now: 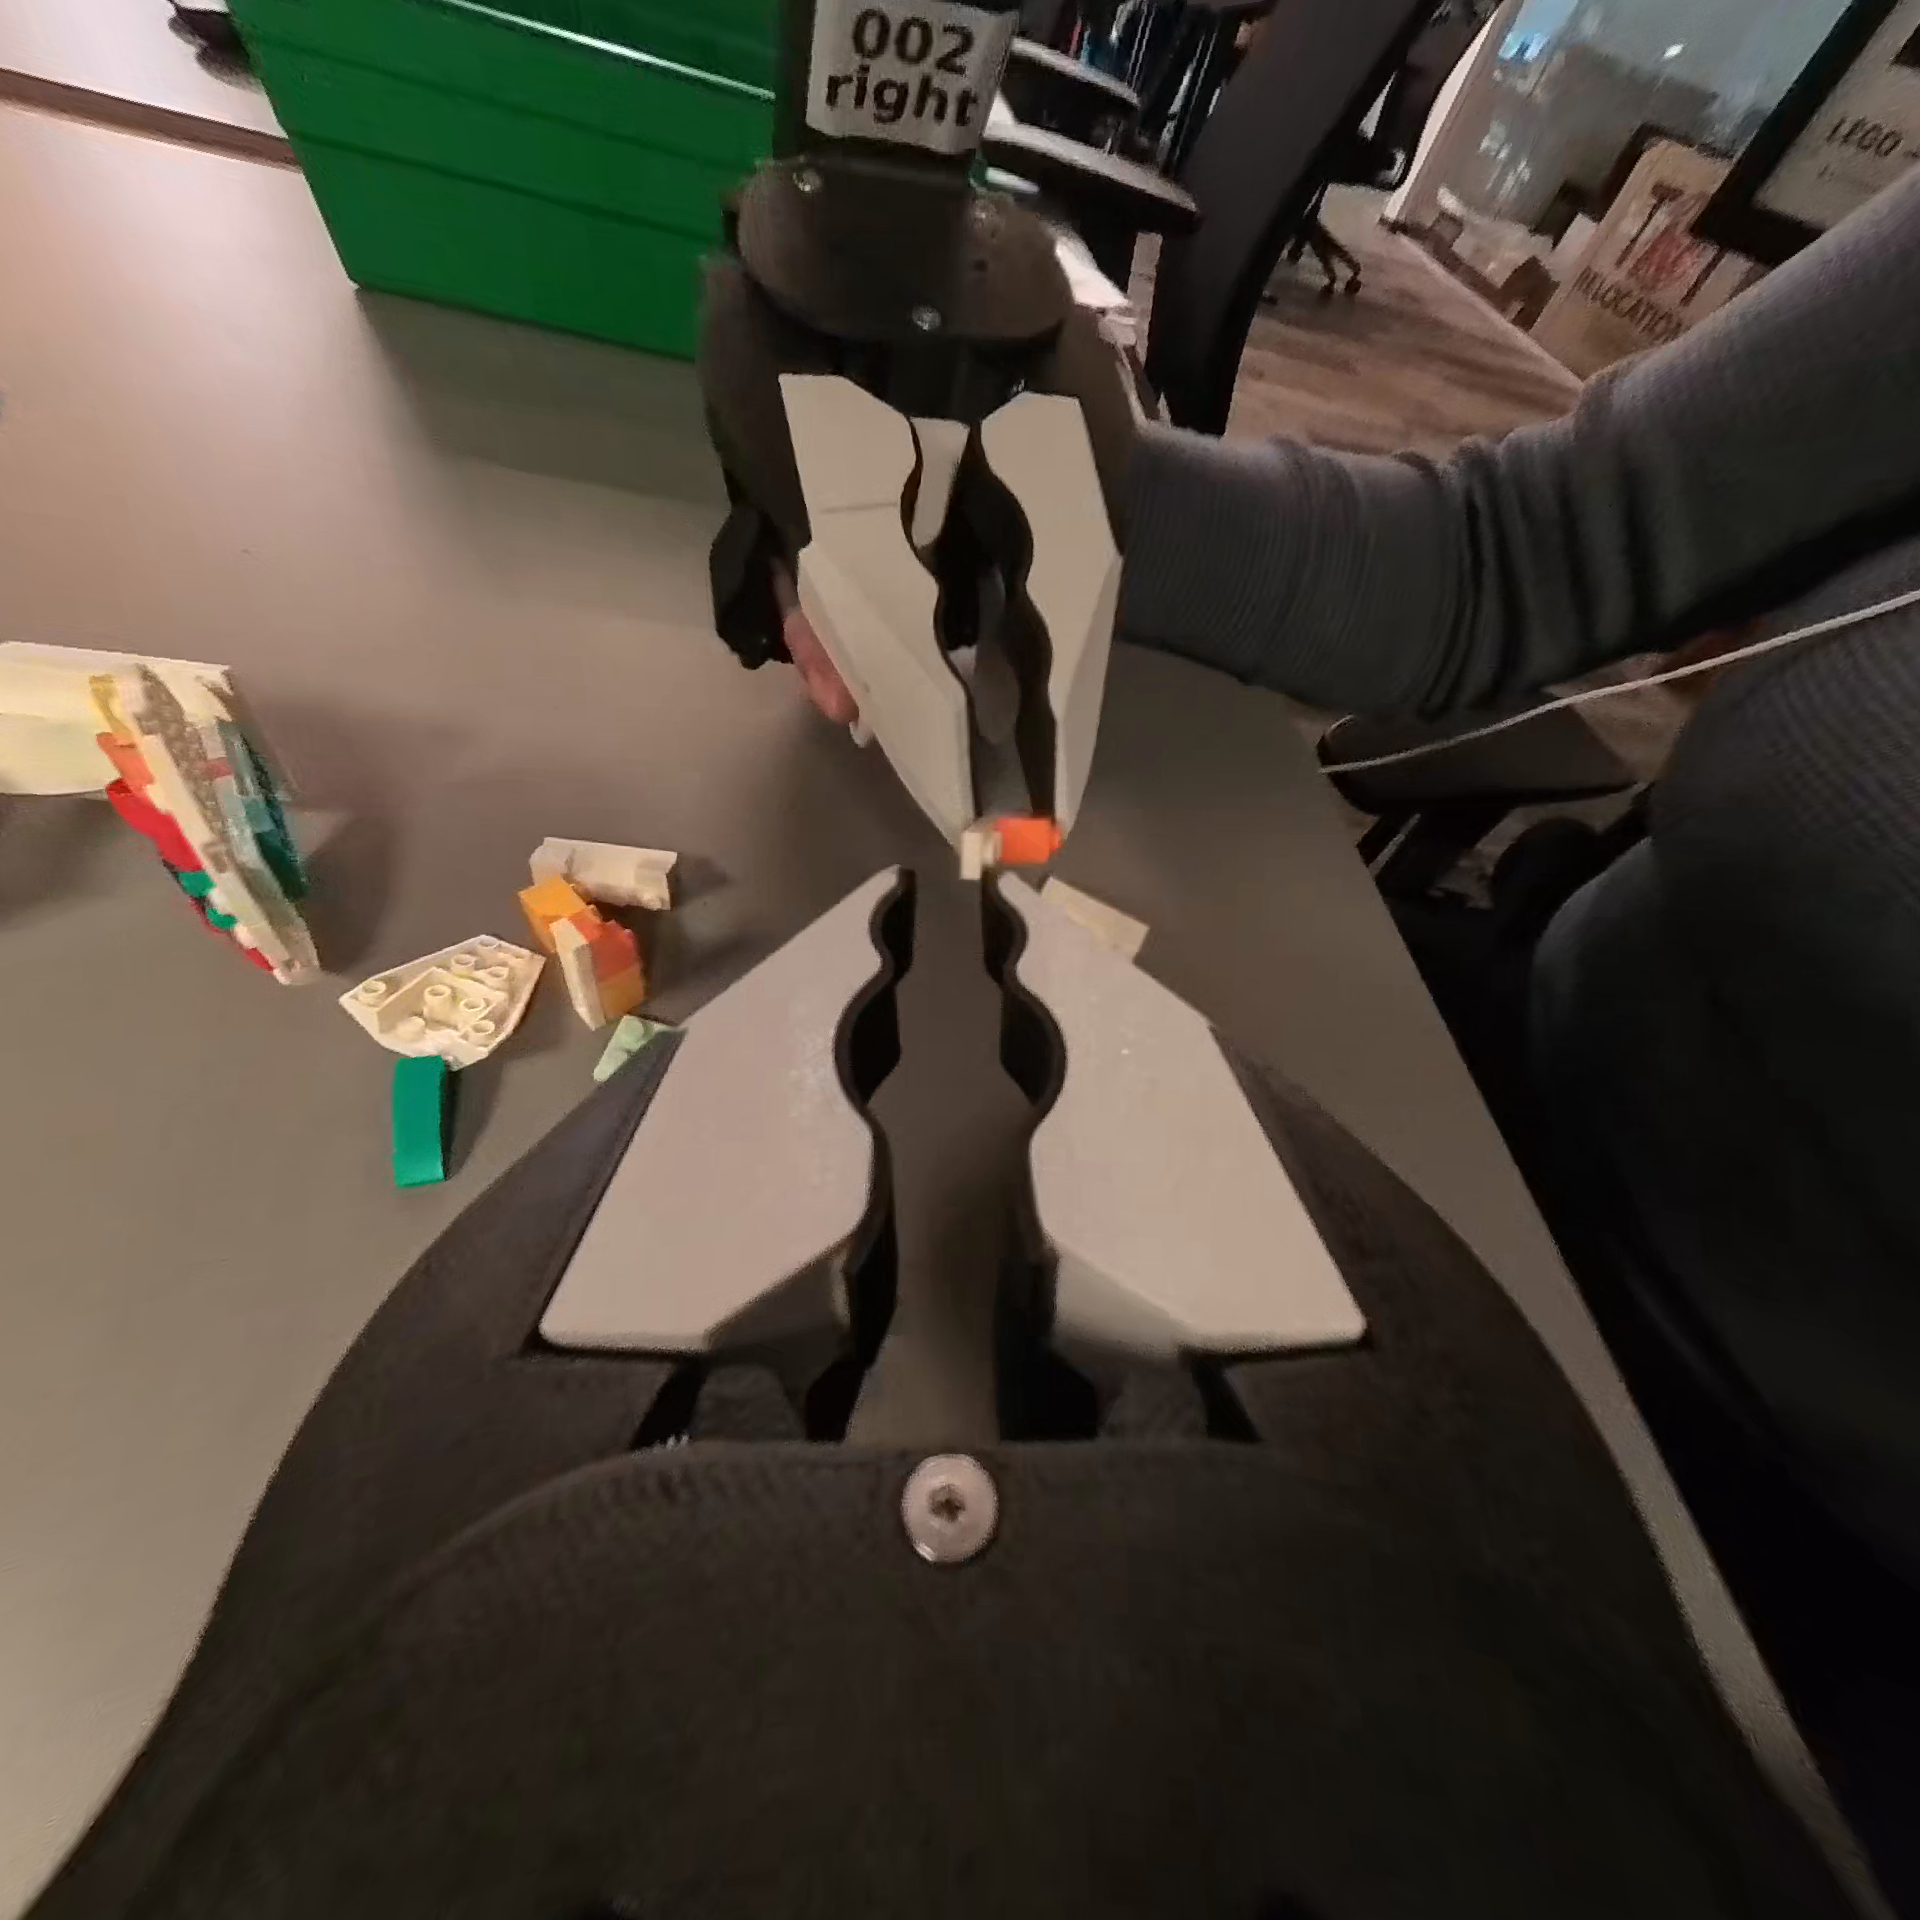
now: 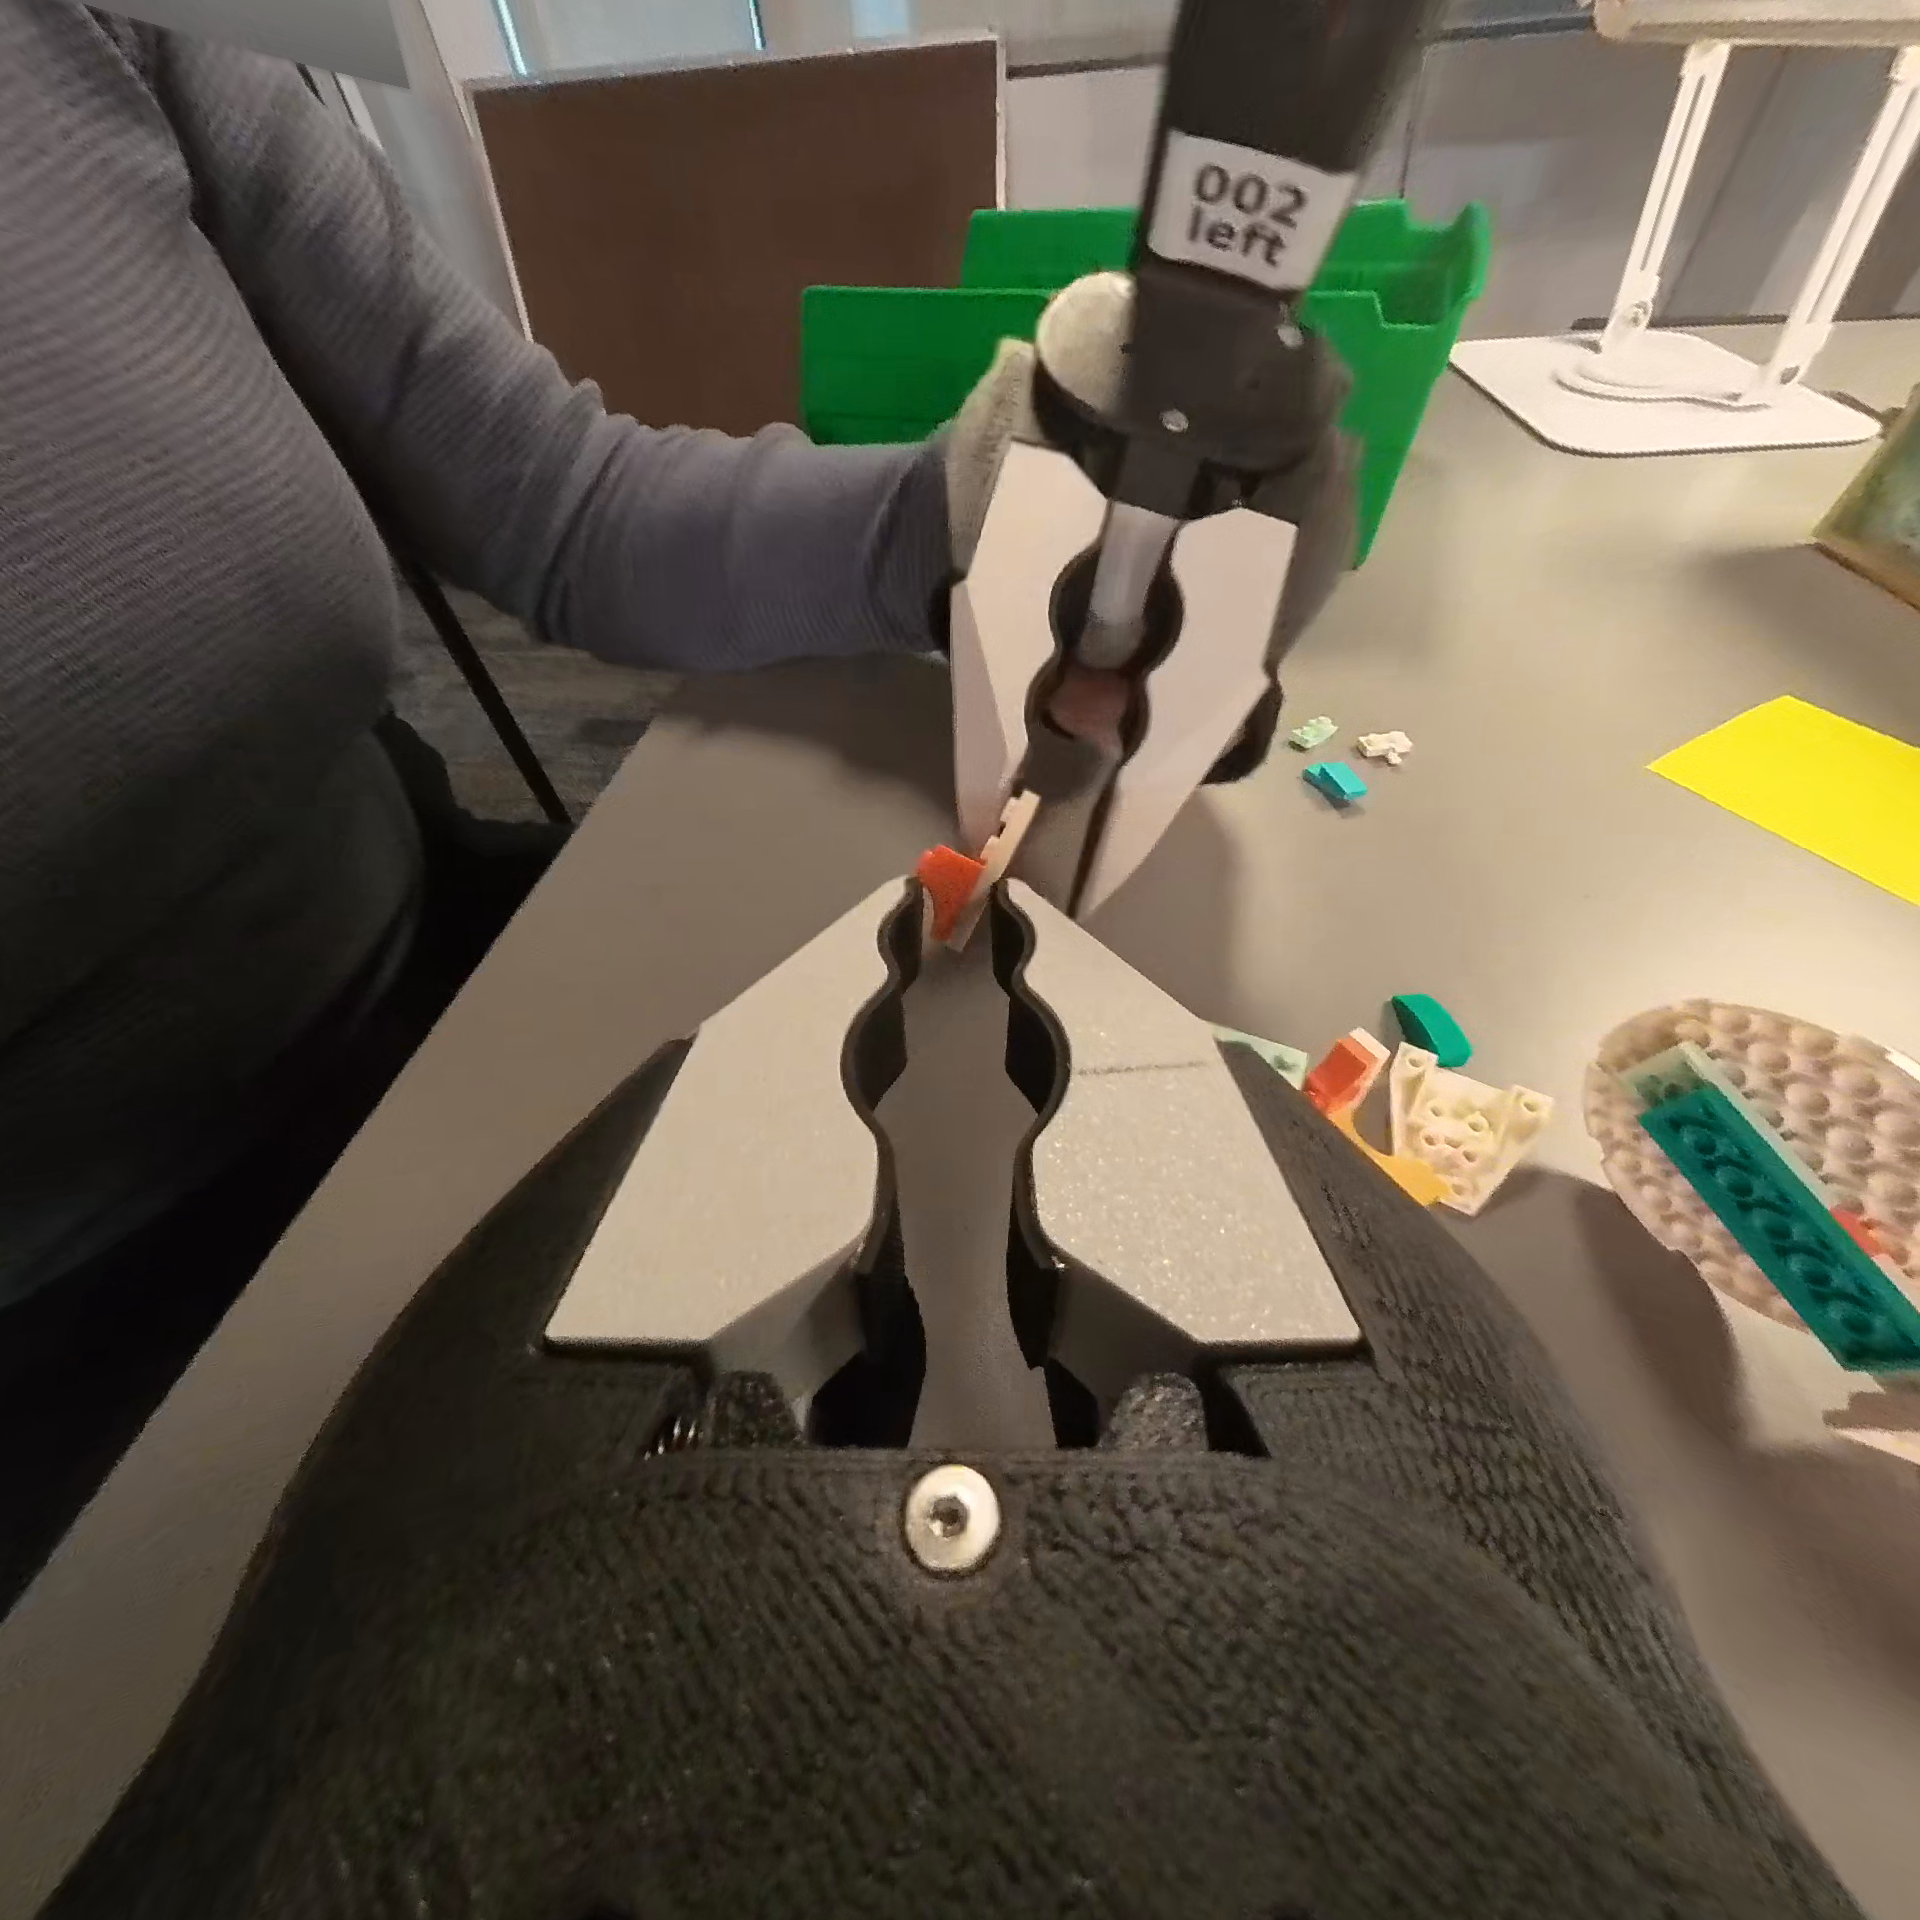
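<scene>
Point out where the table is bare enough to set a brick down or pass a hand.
Bare: the table between the green bin and the loose bricks; the strip between those bricks and the yellow sheet. Crowded: around the bricks and the brick build, and near the edge where the right gripper, pinching an orange-and-white piece, meets the left gripper.

1. The left gripper has its jaws parted a little, nothing between them
2. The right gripper points at it tip to tip, pinching a small orange brick with a white piece
3. Loose bricks lie toward the table's left edge, a green bin at the far edge
</scene>
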The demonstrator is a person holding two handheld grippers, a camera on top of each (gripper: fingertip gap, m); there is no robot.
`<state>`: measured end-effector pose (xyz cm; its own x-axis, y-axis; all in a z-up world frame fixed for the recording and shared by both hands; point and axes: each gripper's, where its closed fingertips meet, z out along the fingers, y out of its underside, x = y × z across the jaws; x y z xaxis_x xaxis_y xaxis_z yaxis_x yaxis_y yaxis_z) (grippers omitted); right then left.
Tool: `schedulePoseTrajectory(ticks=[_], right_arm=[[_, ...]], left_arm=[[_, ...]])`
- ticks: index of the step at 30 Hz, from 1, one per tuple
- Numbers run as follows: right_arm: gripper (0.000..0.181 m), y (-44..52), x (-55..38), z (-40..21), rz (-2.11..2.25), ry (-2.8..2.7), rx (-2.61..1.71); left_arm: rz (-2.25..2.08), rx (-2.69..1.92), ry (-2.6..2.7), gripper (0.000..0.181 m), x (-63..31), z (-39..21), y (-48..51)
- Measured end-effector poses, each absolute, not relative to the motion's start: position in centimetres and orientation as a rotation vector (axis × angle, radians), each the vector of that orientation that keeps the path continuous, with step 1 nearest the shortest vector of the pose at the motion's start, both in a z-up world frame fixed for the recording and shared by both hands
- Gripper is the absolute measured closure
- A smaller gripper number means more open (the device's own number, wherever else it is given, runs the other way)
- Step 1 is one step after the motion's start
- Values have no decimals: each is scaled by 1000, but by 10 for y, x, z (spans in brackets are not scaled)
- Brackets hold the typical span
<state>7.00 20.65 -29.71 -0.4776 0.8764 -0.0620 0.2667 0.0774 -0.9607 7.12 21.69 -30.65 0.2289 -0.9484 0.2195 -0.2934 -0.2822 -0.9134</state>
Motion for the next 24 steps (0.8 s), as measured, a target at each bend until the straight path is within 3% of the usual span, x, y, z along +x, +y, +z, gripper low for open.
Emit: schedulePoseTrajectory(ticks=[6,9,10,12,15,19,24], right_arm=[[171,201,71,-299,1441,-1834,-1127],[170,206,69,-302,1401,-1820,-1151],[168,211,67,-301,1372,-1788,-1162],[146,228,59,-295,1257,-1681,-1170],[141,253,47,-290,841,-1584,-1072],[158,271,39,-289,343,-1555,-961],[173,275,36,-284,195,-1519,-924]], left_arm=[[-1292,-1723,1093,156,73,-297,211],[-1285,-1734,1114,177,74,-299,209],[-1256,-1744,1097,177,72,-298,213],[-1173,-1766,988,178,65,-294,232],[-1107,-1784,752,178,49,-279,260],[-1047,-1835,625,178,41,-277,274],[-1066,-1889,600,178,42,-286,276]])
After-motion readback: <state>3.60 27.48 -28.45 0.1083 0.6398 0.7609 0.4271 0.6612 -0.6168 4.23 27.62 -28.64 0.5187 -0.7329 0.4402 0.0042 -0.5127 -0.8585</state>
